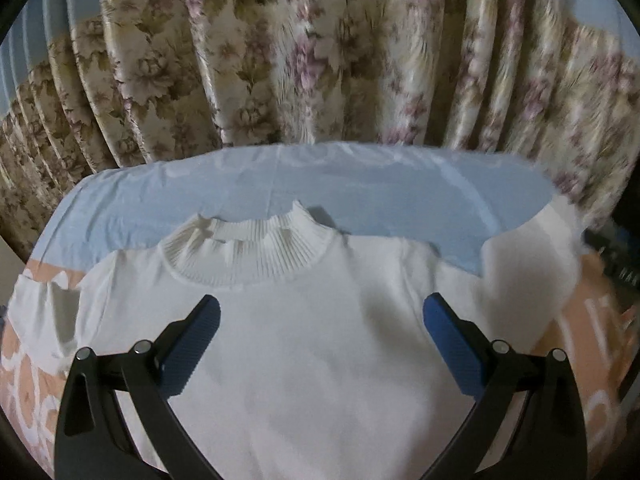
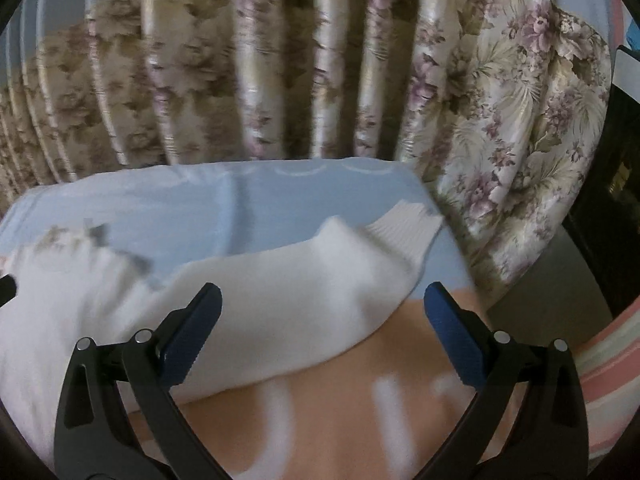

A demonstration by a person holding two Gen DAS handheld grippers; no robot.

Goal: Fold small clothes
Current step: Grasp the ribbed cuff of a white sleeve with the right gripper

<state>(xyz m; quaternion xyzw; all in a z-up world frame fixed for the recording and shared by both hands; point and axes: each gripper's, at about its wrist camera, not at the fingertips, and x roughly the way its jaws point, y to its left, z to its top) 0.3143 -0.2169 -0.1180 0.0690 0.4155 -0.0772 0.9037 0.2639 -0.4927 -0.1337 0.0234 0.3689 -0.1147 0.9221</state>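
Observation:
A small white knit sweater with a ribbed mock-neck collar lies flat on the bed, collar toward the curtain. My left gripper is open and empty, hovering over the sweater's chest. In the right wrist view, the sweater's right sleeve stretches out to the right, ending in a ribbed cuff. My right gripper is open and empty above that sleeve. The left sleeve lies bunched at the left edge of the left wrist view.
The bed cover is light blue at the far end and peach with white letters nearer. A floral curtain hangs right behind the bed. Dark furniture stands at the right.

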